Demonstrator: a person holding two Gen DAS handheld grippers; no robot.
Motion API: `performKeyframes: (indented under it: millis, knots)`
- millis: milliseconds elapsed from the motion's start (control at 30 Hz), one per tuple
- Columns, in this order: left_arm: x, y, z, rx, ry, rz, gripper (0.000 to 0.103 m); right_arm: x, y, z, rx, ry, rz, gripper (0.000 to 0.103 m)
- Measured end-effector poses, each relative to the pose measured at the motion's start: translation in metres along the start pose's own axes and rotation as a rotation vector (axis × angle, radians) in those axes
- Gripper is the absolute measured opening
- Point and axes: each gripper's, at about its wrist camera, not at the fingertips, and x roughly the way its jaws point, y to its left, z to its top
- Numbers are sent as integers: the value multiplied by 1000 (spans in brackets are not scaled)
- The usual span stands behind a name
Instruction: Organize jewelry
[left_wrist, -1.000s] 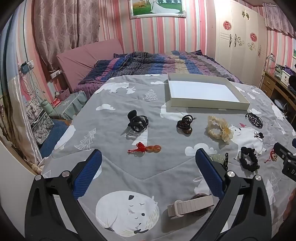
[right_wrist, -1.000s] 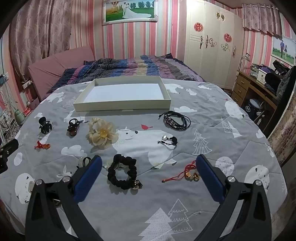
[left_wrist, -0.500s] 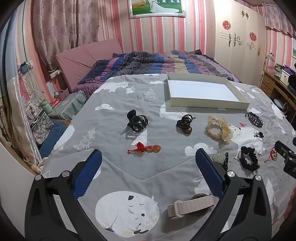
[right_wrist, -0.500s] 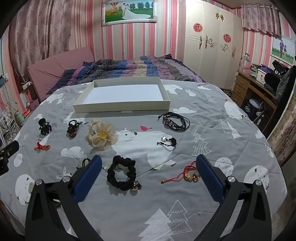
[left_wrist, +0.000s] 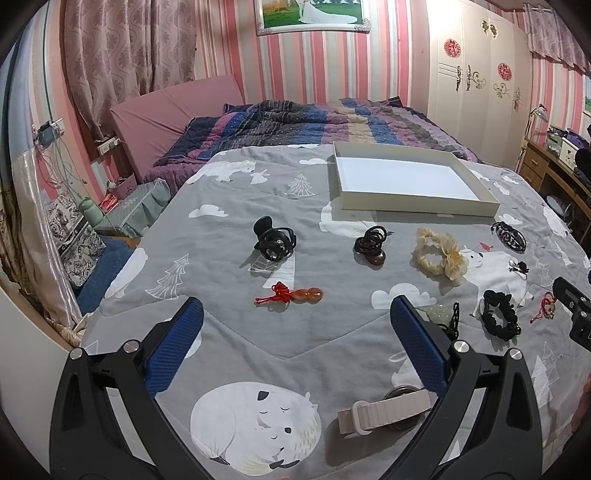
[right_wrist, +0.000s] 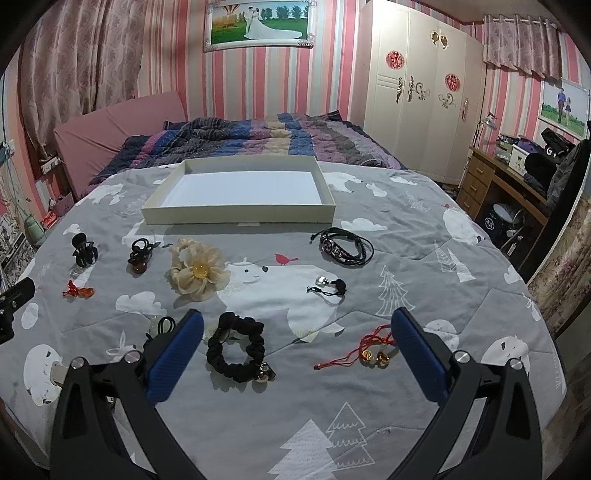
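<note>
Jewelry lies spread on a grey bedspread before an empty white box (left_wrist: 487, 210) (right_wrist: 236, 218). In the left wrist view: a black claw clip (left_wrist: 274, 240), a brown hair tie (left_wrist: 371, 245), a cream flower scrunchie (left_wrist: 441, 256), a red-knot amber gourd charm (left_wrist: 291, 296), a beige watch strap (left_wrist: 384, 410). In the right wrist view: a black scrunchie (right_wrist: 236, 350), a black bracelet (right_wrist: 345, 246), a red cord with gold bells (right_wrist: 369, 352), a small silver-bead tie (right_wrist: 328, 287). My left gripper (left_wrist: 295, 343) is open above the spread near the gourd charm. My right gripper (right_wrist: 295, 347) is open over the black scrunchie.
A striped quilt (right_wrist: 258, 136) is bunched at the bed's far end. A white wardrobe (right_wrist: 417, 99) stands behind. A wooden desk (right_wrist: 498, 184) is at the right of the bed. Boxes and cables (left_wrist: 66, 221) sit on the floor at the left.
Both views have shifted only slightly. The right gripper has edged a little towards the scrunchie. Nothing on the bed has moved, and both grippers stay open.
</note>
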Motion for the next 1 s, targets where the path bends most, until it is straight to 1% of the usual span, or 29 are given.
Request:
performKeyframes:
  millis: [300,400,600,767,1000]
  knots:
    - [7,6,0,-21,11,-9,100,2,-2,-1,21,9,54,101]
    - [9,8,-1,-23,17,-10,100,3,-2,-2,18,7,52,101]
    - [12,8,-2,-22,23,-14,100,5,-3,-3,26,31,60,101]
    - [12,10,-2,-24,24,-12,100,9,0,-3,16,33,34,101]
    - [13,10,-2,-26,26,-11,100,12,-1,-4,25,44,30,101]
